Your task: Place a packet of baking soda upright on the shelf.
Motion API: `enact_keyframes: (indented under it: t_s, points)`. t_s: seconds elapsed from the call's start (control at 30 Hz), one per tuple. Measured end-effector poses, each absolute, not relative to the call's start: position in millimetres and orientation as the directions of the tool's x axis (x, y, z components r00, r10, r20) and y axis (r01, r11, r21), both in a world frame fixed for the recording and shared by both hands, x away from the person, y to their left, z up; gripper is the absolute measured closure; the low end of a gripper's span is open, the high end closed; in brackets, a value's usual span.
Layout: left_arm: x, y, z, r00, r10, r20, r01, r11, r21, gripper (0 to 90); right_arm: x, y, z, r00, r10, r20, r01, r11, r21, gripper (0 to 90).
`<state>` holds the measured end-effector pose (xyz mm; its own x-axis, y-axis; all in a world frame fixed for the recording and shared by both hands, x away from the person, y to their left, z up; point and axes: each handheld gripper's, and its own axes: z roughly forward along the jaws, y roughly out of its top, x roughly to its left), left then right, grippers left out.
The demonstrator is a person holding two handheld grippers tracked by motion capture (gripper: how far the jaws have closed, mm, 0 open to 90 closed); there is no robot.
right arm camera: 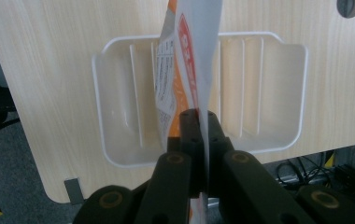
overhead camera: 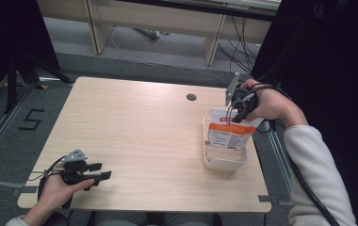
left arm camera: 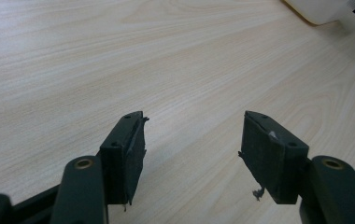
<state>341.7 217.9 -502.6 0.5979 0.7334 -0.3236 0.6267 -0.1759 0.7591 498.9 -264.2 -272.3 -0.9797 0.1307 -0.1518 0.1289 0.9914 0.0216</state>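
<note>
Pouch (overhead camera: 229, 133): you are holding it upright, its lower part hanging in the white bin (overhead camera: 224, 162) at the table's right edge.
Handling: probably light, limp, slick film; keep pinching the flat top seam.
Right gripper (right arm camera: 199, 122): jaws clamping the pouch's top.
Left gripper (left arm camera: 192, 149): jaws apart, idling over bare table (overhead camera: 134, 127).

gripper (right arm camera: 202, 128) pinches an orange-white packet (right arm camera: 185, 70) above the white tray (right arm camera: 287, 93)

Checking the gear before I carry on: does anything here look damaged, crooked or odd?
Yes: the left gripper's black rubber pads look frayed, with torn bits hanging off their edges. The orange-and-white packet hangs upright over the white slotted plastic bin, nothing spilled.
</note>
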Motion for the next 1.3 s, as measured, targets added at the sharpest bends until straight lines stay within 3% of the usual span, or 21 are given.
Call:
enact_keyframes:
  t_s: [0.2, 0.27, 0.9, 0.93, 1.1, 1.17, 1.3]
  points:
    - [341, 218, -502, 0.6, 0.735, -0.316, 0.624, -0.183, 0.76, 39.2, 498, -268, -277, -0.973, 0.173, -0.151, 0.175, 0.985, 0.003, 90.0]
    - [341, 218, -502, 0.6, 0.735, -0.315, 0.623, -0.183, 0.76, 39.2, 499, -269, -276, -0.979, 0.136, -0.15, 0.138, 0.99, 0.002, 90.0]
    - [342, 217, -502, 0.601, 0.733, -0.318, 0.623, -0.181, 0.761, 39.2, 496, -267, -274, -0.981, 0.133, -0.138, 0.143, 0.988, -0.065, 90.0]
    - [342, 217, -502, 0.605, 0.732, -0.313, 0.622, -0.189, 0.76, 39.2, 494, -266, -274, -0.976, 0.17, -0.137, 0.181, 0.981, -0.075, 90.0]
    - [342, 217, -502, 0.603, 0.733, -0.315, 0.623, -0.186, 0.76, 39.2, 497, -263, -280, -0.984, 0.115, -0.135, 0.128, 0.988, -0.092, 90.0]
    - [342, 217, -502, 0.603, 0.732, -0.316, 0.624, -0.186, 0.759, 39.2, 495, -262, -282, -0.978, 0.152, -0.146, 0.171, 0.977, -0.13, 90.0]
    - [342, 217, -502, 0.603, 0.732, -0.317, 0.624, -0.186, 0.759, 39.2, 497, -263, -282, -0.982, 0.133, -0.138, 0.151, 0.98, -0.13, 90.0]
